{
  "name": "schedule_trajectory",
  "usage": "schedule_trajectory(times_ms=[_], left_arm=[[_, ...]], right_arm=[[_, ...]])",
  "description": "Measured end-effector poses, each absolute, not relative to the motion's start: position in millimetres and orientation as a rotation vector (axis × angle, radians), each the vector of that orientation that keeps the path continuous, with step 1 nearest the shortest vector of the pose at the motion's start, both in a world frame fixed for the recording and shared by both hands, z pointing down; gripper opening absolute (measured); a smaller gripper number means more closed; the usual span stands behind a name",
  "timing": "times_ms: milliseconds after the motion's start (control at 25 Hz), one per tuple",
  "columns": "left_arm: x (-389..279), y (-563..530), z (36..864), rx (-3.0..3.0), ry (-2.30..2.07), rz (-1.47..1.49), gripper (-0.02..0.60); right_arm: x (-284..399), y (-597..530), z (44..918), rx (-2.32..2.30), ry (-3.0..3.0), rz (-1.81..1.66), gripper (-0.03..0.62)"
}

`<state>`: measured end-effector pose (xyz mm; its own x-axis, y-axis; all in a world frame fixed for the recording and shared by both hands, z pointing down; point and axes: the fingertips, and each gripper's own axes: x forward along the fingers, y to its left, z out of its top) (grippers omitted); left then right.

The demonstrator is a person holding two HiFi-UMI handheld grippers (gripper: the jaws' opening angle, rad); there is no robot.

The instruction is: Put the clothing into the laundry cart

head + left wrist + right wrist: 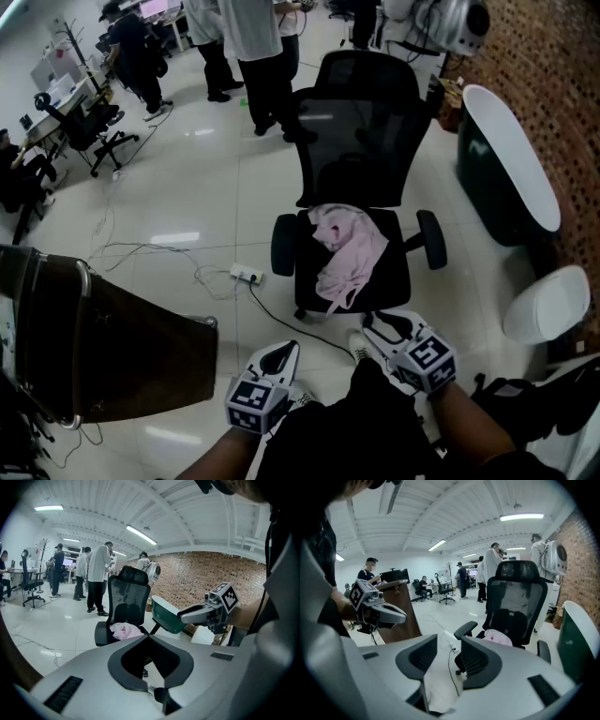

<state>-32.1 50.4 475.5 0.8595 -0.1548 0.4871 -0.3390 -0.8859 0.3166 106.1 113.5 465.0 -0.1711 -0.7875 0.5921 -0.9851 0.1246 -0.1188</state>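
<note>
A pink garment (347, 248) lies crumpled on the seat of a black mesh office chair (361, 122); it also shows in both gripper views (125, 631) (499, 638). The laundry cart (122, 347), dark brown fabric on a metal frame, stands at the left and appears behind the left gripper in the right gripper view (401, 609). Both grippers hover in front of the chair, short of the garment. My left gripper (286, 349) has its jaw tips together with nothing in them (149, 637). The right gripper (375, 323) is open, with a clear gap and nothing in it (449, 651).
A white power strip (246, 274) and its cables trail over the glossy floor between cart and chair. A green and white tub (506, 159) and a white rounded seat (548, 305) stand along the brick wall on the right. Several people (253, 47) stand beyond the chair.
</note>
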Motion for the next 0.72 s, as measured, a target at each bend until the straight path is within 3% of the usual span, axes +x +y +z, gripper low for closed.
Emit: schedule_trajectory(times_ms=[320,720], left_arm=[[20,23,501,2.587,-0.541,0.698,-0.002],[134,-4,557,2.443,-0.751,0.688,-0.002]], right_arm=[[170,81,507,1.602,-2.080,0.768,0.181],[265,52,592,1.405,-2.165,0.959,0.181]])
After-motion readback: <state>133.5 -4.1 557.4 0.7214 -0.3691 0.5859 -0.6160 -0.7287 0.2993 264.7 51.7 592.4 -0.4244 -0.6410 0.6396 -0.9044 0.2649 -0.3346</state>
